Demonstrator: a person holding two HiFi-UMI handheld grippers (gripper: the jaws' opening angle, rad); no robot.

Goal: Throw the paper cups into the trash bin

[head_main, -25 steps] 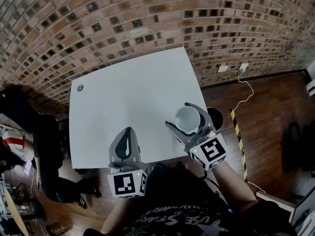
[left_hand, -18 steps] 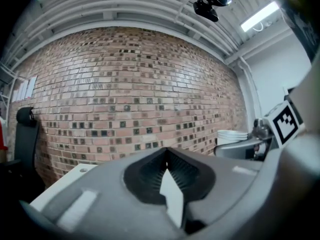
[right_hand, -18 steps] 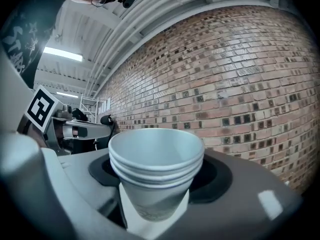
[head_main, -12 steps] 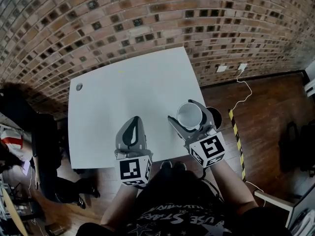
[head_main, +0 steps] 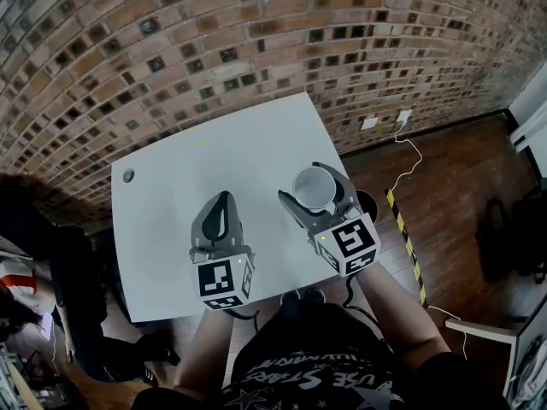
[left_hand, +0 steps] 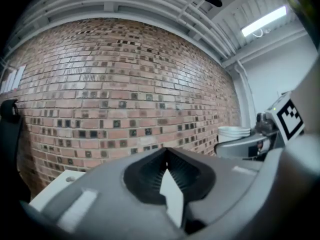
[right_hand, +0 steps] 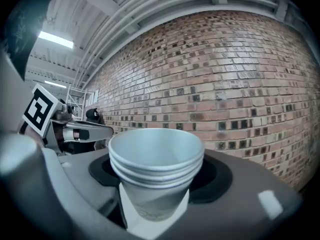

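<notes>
A stack of white paper cups (head_main: 313, 188) stands upright between the jaws of my right gripper (head_main: 309, 184), which is shut on it above the white table's (head_main: 171, 203) right side. In the right gripper view the cups (right_hand: 156, 159) fill the middle, pinched low down by the right gripper (right_hand: 155, 186). A black trash bin (head_main: 371, 207) shows partly on the floor just past the table's right edge, to the right of the cups. My left gripper (head_main: 224, 196) hovers shut and empty over the table's near part; its jaws meet at the tips (left_hand: 166, 150).
A brick wall (head_main: 214, 41) runs behind the table. A small round grommet (head_main: 128, 176) sits in the table's far left corner. On the wood floor to the right lie a yellow-black striped strip (head_main: 403, 242) and a white cable (head_main: 410, 156). Dark clutter stands at the left.
My left gripper has moved forward over the table. The right gripper still holds the cups, lifted slightly and drawn a little left of the bin.
</notes>
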